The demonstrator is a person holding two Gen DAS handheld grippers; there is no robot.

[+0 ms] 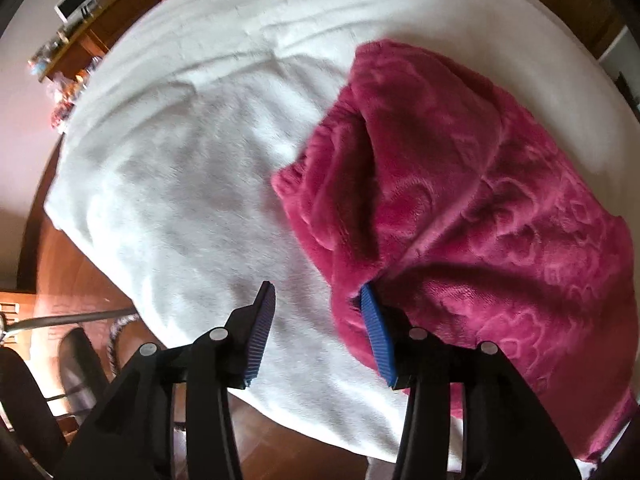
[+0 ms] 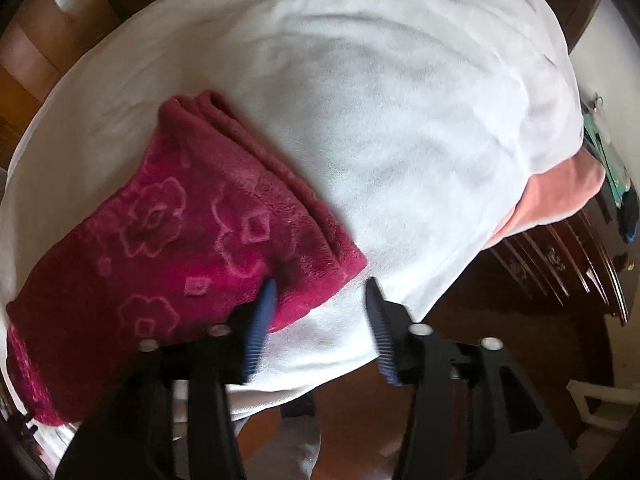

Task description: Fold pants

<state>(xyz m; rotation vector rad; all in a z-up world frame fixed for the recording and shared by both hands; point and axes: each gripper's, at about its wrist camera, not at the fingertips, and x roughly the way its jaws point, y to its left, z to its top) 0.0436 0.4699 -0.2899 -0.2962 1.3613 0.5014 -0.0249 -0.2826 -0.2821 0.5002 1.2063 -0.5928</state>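
Crimson fleece: the pants [image 1: 460,184] lie folded into a thick bundle on a white blanket [image 1: 180,184], embossed flowers showing on the top layer.
Surface: the blanket covers what looks like a bed, with wood floor below its near edge.
Surroundings: a wooden desk [image 1: 100,36] with a small monitor [image 1: 76,0] and clutter stands beyond the far corner in the left view; a dark chest of drawers [image 2: 560,264] and a pink cloth [image 2: 560,196] under the blanket's edge show in the right view.
In the way: nothing lies between either claw and the bundle.
Left claw [image 1: 316,312]: jaws apart, one blue pad against the bundle's near edge, the other over bare blanket; not gripping.
Right claw [image 2: 320,304]: jaws apart, one pad on the bundle's corner, the other clear of it; nothing clamped.
Count: one pair of pants, two claws, one blanket.
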